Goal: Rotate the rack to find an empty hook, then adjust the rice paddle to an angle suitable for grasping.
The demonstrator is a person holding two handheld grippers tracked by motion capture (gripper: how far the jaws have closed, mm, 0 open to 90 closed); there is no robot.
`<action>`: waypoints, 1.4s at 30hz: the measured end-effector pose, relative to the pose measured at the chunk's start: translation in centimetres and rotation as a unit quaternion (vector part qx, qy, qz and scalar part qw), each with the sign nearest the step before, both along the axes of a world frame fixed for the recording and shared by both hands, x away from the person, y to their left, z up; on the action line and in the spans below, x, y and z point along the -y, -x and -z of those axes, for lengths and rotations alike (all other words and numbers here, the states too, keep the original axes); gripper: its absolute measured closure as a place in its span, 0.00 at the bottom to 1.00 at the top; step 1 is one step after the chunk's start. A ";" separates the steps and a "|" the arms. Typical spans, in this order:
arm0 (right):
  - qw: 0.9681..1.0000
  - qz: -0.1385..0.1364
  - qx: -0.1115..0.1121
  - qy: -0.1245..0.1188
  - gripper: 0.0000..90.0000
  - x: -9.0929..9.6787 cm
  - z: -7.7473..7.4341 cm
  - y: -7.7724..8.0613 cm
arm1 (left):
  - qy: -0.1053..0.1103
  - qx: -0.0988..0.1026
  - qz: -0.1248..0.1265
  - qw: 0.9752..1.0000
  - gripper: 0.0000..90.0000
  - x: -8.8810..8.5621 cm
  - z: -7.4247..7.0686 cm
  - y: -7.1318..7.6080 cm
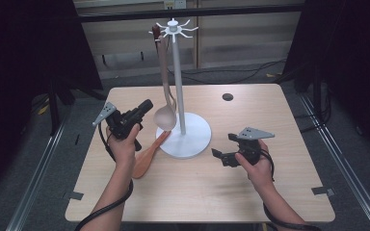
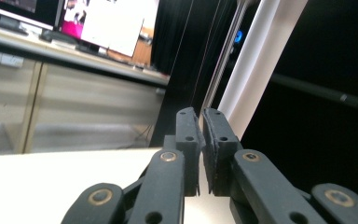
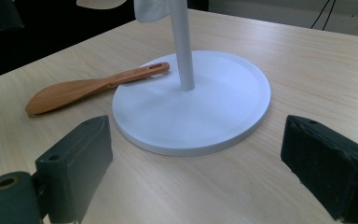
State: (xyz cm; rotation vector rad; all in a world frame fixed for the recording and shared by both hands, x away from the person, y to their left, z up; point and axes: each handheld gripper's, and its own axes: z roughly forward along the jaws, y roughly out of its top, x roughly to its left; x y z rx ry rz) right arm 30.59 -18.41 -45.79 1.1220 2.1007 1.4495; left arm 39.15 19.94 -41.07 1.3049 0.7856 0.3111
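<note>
Dim lab room, dark curtains both sides, pale wood table [image 1: 289,192] in middle, cables on floor at far side.

Left side: left gripper [image 1: 146,106] held up off table, pointing toward the rack pole. Seen along its own jaws: nearly together, thin slit between pads, nothing in it. So clenched on air, not grasping anything.

Just right of that hand: wooden spatula [image 1: 148,156] lying flat on table, handle end resting on the near-left rim of the rack base, blade pointing near-left. Not hung yet.

Centre: white utensil rack [image 1: 185,139], round base, tall pole, ring of hooks up top. Pale ladle [image 1: 165,118] hanging from a left-side hook, bowl low, just above base. A darker handle tip also at that hook; can't tell what it belongs to.

Right: right gripper [image 1: 224,147] low, near the base's right side, jaws spread wide, released, empty; aimed at base and spatula [image 3: 98,86].

Progress, as judged: ladle up = done. Spatula left to pick up and hang. Prob. about halfway.

No containers on table. Rack the sole holder: one ladle on it, other hooks apparently free.
</note>
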 end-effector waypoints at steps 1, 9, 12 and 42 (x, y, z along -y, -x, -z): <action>1.000 0.001 -0.001 0.000 0.10 0.0 0.0 0.0 | -0.012 -0.006 0.004 1.000 0.94 -0.1 0.3 0.0; 1.000 0.002 -0.002 0.000 0.10 0.1 0.0 0.0 | -0.032 -0.023 0.010 0.999 0.88 -0.2 1.9 0.3; 1.000 0.005 -0.001 -0.001 0.10 0.1 0.0 0.0 | -0.045 -0.030 0.013 0.998 0.86 -0.3 2.5 0.4; 1.000 0.000 0.002 -0.002 0.10 0.1 -0.3 0.1 | -0.072 -0.050 -0.024 0.996 0.65 -2.5 3.9 1.9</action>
